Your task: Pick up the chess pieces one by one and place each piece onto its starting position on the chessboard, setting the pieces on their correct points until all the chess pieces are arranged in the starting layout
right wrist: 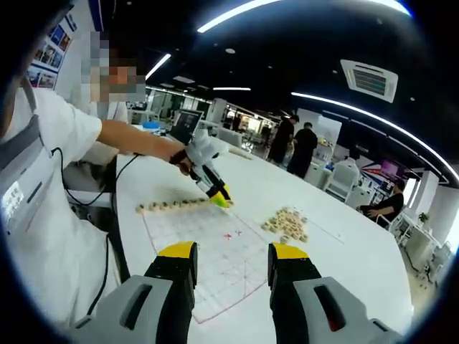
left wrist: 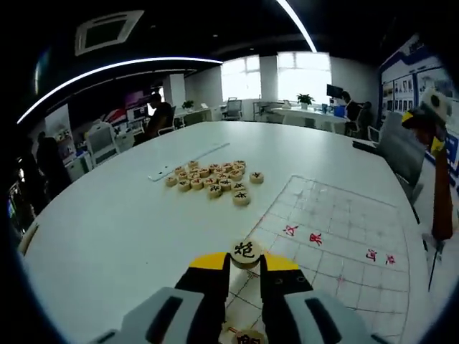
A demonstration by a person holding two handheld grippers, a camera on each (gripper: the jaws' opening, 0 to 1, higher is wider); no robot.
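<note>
- Your left tool point(left wrist: 245, 266) grips a cannon piece point(left wrist: 245, 251) at its tips; keep it level.
- Just ahead lies the board point(left wrist: 337, 244): lower squarely onto its cannon point.
- Your right tool point(right wrist: 233, 264) hangs wide, empty.
- Loose pieces point(left wrist: 214, 178) wait beyond, on the desk point(left wrist: 107, 236).

Wooden pieces point(left wrist: 215, 179) heaped beside chessboard point(left wrist: 337, 236) (one gripped).
</note>
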